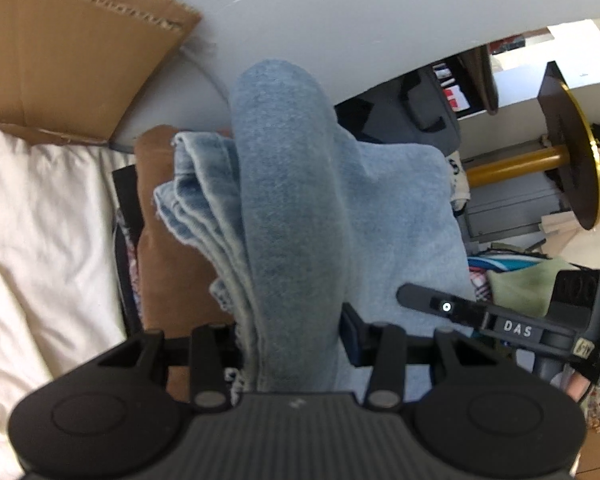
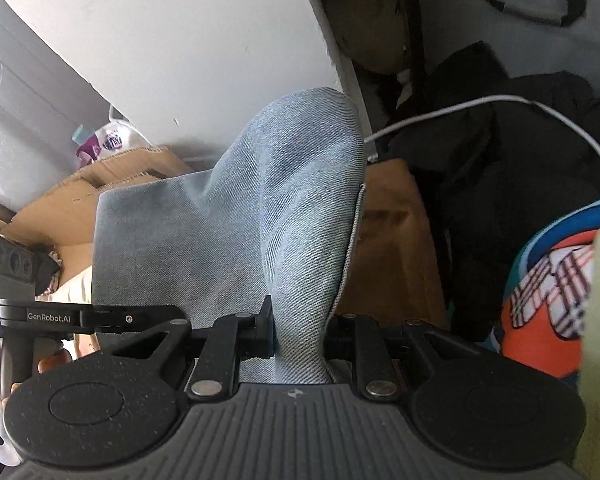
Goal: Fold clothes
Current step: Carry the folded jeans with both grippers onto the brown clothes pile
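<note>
A pair of light blue jeans (image 1: 292, 184), folded into several layers, hangs in a thick bundle. In the left wrist view my left gripper (image 1: 296, 340) is shut on that bundle, whose frayed hems (image 1: 188, 208) fan out to the left. In the right wrist view my right gripper (image 2: 300, 332) is shut on a narrower ridge of the same jeans (image 2: 296, 208). The denim hides most of both pairs of pads. Each gripper shows in the other's view: a right finger (image 1: 424, 298) lies against the cloth, and the left finger (image 2: 140, 317) reaches in from the left.
Under the jeans lies a brown surface (image 1: 172, 264). White bedding (image 1: 40, 240) and a cardboard box (image 1: 60, 52) are at the left, a white wall (image 1: 360, 20) behind. Dark clothes (image 2: 500, 152) with a white cable (image 2: 480, 104) and a colourful cloth (image 2: 548, 288) lie right.
</note>
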Demonstrator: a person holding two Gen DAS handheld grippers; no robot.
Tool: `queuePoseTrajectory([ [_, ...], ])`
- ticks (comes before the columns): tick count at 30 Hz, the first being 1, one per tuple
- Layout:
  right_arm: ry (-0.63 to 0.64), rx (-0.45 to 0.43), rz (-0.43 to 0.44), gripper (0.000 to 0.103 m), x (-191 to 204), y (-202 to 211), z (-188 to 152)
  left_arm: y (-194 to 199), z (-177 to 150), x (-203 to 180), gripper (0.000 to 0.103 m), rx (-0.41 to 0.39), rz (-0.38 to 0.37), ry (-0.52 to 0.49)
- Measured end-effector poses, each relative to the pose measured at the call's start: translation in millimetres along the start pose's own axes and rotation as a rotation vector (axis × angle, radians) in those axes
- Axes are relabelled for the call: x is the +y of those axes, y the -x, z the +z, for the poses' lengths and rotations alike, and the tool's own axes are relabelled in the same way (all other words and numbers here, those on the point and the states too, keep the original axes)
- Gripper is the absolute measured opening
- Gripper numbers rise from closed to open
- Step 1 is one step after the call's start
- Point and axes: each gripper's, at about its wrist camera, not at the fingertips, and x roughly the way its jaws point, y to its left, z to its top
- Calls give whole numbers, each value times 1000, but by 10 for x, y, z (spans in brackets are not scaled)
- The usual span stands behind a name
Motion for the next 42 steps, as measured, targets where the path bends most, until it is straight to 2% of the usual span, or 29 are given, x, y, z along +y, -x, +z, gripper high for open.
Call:
queuePoseTrajectory([
  [7,-1,4,-5,20,-120,-259,-8,-144,76,110,46,13,1,-19],
  [11,-47,-10,14,20,-264,-321,26,-191,123,121,45,13,-19,-35],
  [14,-59,-16,15,20,-303,-359,30,-220,128,112,46,15,-8,-64],
  [19,-78,-26,9,21,-346,-495,-6,-236,176,217,49,55,38,-27],
  [20,-76,-33,3,21,-339,-498,-13,-183,188,192,52,62,59,-38],
  [23,-74,-42,-13,21,-329,-505,-24,36,221,75,52,53,132,-102],
  [32,-65,-44,-32,21,-287,-510,-23,549,385,-126,52,60,214,-155],
  [37,-61,-45,-47,21,-257,-511,-32,565,416,-335,52,70,232,-191],
  [40,-56,-47,-56,22,-240,-513,-35,443,400,-506,51,68,260,-232],
  [42,-54,-48,-62,22,-233,-517,-39,304,378,-585,44,79,292,-254],
])
